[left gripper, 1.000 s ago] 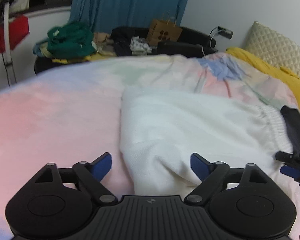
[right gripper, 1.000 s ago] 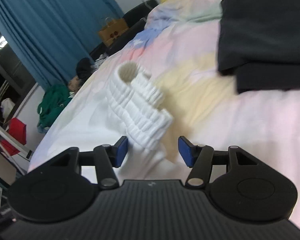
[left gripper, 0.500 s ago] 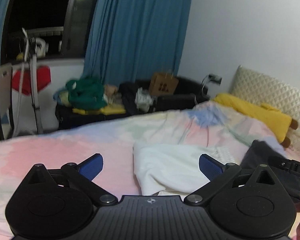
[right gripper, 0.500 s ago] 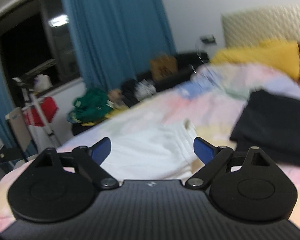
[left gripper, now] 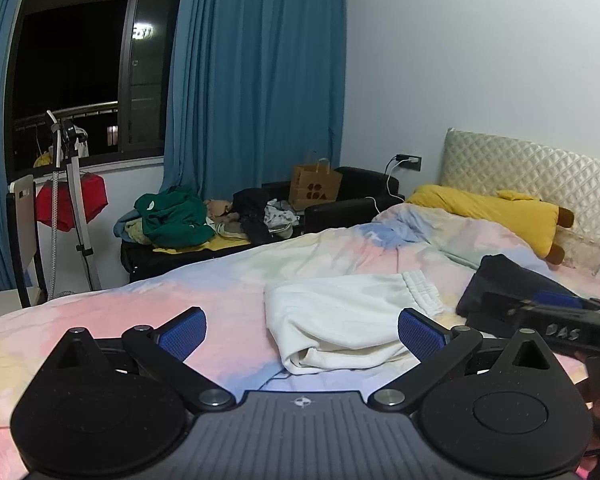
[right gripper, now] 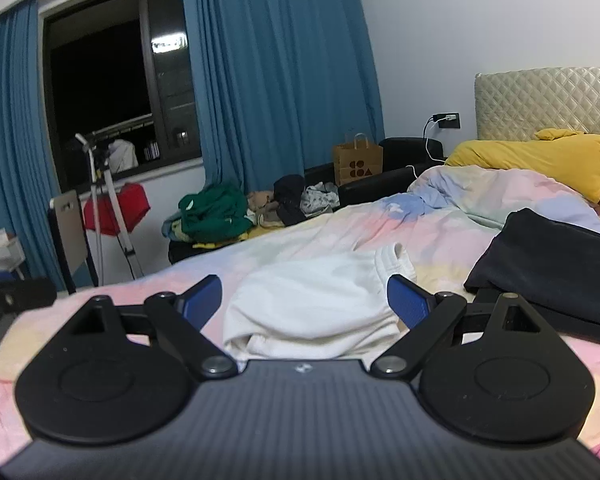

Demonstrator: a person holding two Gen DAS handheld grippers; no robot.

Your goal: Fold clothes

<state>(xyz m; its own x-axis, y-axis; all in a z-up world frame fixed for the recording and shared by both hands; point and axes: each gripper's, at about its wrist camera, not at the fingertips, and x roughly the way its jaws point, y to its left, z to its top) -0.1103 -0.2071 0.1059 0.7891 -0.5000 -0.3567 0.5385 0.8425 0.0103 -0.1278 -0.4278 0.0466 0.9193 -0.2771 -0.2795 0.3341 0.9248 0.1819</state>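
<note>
Both the left tool (left gripper: pixel 302 330) and right tool (right gripper: pixel 305 298) hover with fingers spread wide, empty, above folded white clothes (left gripper: pixel 340 314) on a pastel bed (left gripper: pixel 120 320).

Soft white knit garment (left gripper: pixel 340 312) (ribbed waistband) on matt cloth duvet (left gripper: pixel 228 280).

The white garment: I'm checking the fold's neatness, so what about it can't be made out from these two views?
- Near edge of the white garment, right wrist view: hidden behind the right gripper body.
- Its far-side layers, both views: turned away from the cameras.
- Dark folded garment, left wrist view: partly covered by the right gripper passing in front.
- Ribbed waistband: too small to judge alignment.
</note>
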